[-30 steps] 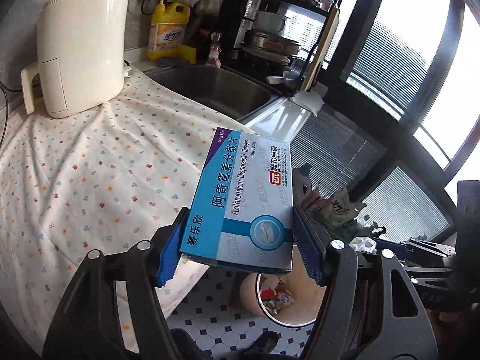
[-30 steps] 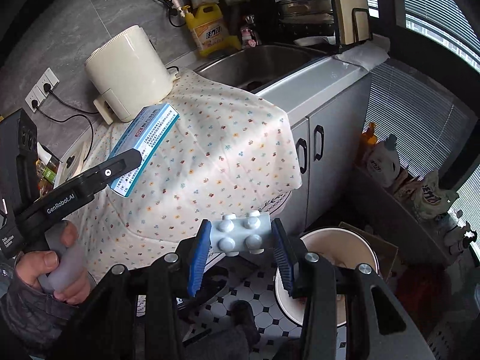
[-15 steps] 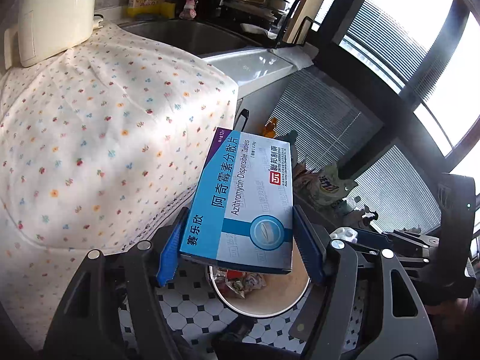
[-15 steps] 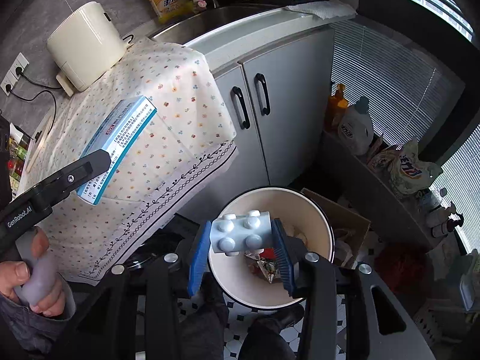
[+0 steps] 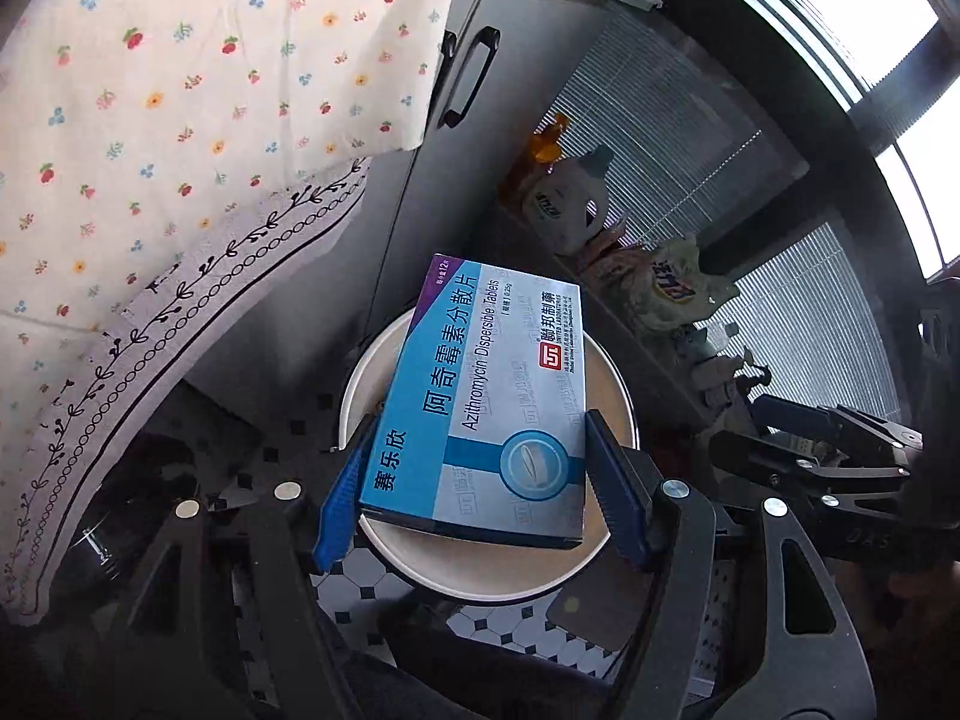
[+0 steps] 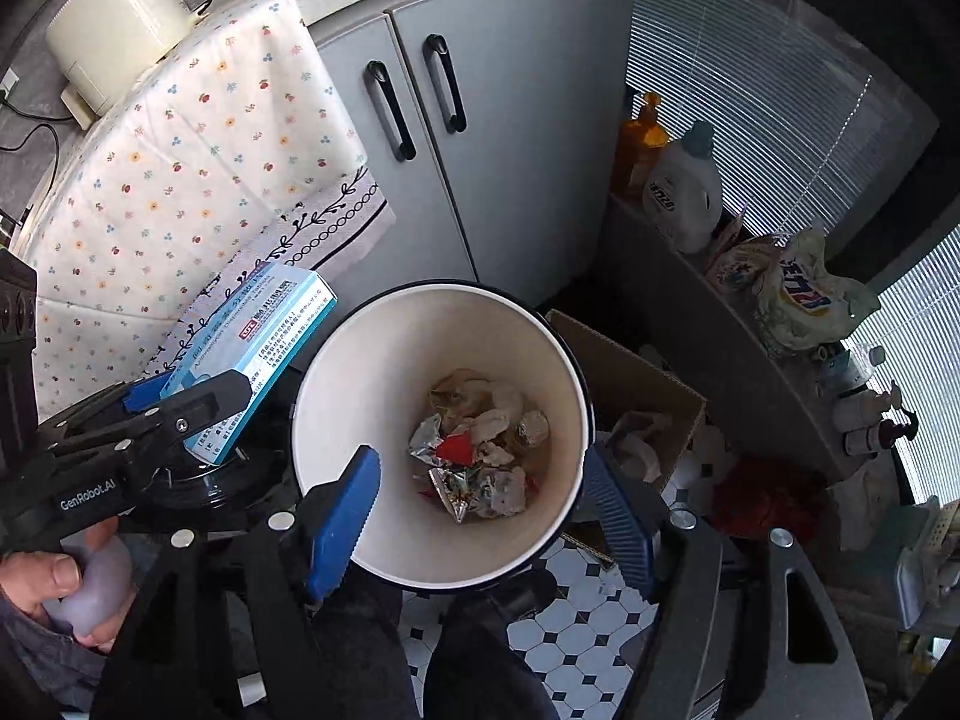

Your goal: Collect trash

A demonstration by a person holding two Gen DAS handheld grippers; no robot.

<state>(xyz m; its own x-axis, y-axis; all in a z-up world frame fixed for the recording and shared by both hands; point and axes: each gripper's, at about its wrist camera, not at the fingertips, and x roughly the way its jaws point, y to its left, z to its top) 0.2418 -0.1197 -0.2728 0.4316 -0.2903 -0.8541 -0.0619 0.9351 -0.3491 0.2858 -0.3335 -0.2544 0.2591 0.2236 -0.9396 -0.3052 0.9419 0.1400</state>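
Looking straight down past the right gripper (image 6: 480,516), the white trash bin (image 6: 372,360) sits right below its fingers, and inside at the bottom there's a heap of crumpled foil wrappers and scraps (image 6: 480,462) (silver, a bit of red, some pale wads). Its jaws have just been opening and stand wide apart now with nothing between them, one blue pad on each side of the bin's mouth.

The left gripper (image 5: 474,492) is clamped on a blue medicine box (image 5: 486,402), both pads pressing its long sides near the lower end. The box tilts out ahead of the fingers, right over the bin (image 5: 618,396), hiding most of what's inside. From the right camera the box (image 6: 252,348) hangs just off the bin's left rim, and a hand (image 6: 66,588) grips the left tool's pale handle.

Around: a floral cloth (image 6: 180,168) draped over the counter beyond the left gripper, grey cabinet doors (image 6: 480,120) with black handles, a cardboard box (image 6: 624,384) touching the bin's far side, and detergent bottles and bags (image 6: 684,192) on a low ledge beyond the right gripper. Black-and-white tile floor (image 6: 570,618) underneath.
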